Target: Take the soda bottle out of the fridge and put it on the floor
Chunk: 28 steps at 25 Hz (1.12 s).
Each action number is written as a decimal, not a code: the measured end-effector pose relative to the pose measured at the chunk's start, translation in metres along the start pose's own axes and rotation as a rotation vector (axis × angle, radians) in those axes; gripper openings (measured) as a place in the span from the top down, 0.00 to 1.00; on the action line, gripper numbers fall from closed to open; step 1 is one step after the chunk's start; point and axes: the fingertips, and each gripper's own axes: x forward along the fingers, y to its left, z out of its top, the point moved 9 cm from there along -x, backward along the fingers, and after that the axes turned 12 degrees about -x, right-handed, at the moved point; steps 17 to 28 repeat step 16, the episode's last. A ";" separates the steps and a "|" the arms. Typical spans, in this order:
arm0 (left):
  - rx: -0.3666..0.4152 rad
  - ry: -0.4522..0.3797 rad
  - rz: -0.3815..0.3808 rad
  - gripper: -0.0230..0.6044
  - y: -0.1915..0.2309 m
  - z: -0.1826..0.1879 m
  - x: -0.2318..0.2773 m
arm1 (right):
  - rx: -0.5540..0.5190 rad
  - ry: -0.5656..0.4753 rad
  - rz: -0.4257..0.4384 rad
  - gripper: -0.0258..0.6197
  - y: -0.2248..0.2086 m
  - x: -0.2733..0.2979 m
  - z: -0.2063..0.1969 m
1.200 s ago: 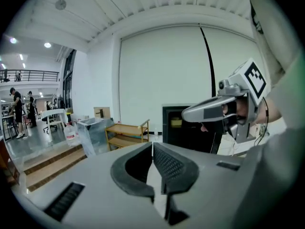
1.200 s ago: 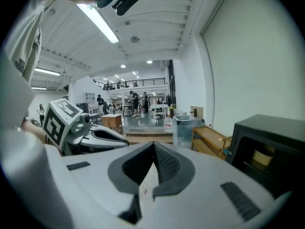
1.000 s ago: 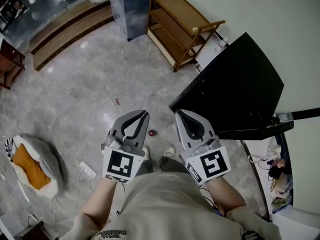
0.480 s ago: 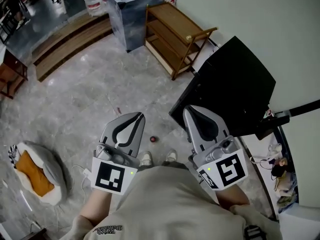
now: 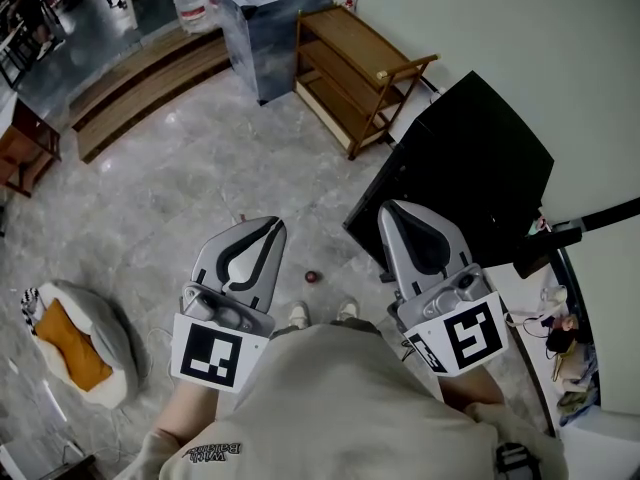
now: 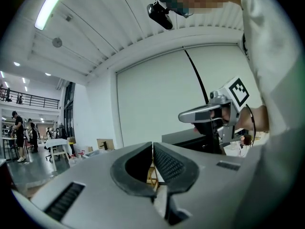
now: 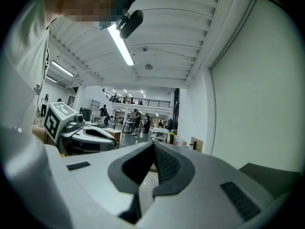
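Left hand-held gripper (image 5: 270, 224): grey jaws together, empty, left of the black box-shaped fridge (image 5: 480, 158).
Right hand-held gripper (image 5: 393, 210): jaws together, empty, beside the fridge's front edge.

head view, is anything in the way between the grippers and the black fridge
Nothing visible does. The left gripper and right gripper are shut and empty; only floor lies between them and the fridge. No bottle is in view.

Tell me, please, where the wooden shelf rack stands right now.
In the head view, the wooden shelf rack stands top centre against the wall, between the grey box on its left and the black fridge lower right.
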 end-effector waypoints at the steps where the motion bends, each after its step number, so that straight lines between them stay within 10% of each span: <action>1: 0.004 0.001 0.001 0.95 0.000 0.000 0.000 | 0.000 0.002 0.002 0.97 0.000 0.001 0.000; 28: 0.026 0.012 0.007 0.95 0.006 0.001 0.006 | 0.011 0.028 0.013 0.97 -0.001 0.011 -0.007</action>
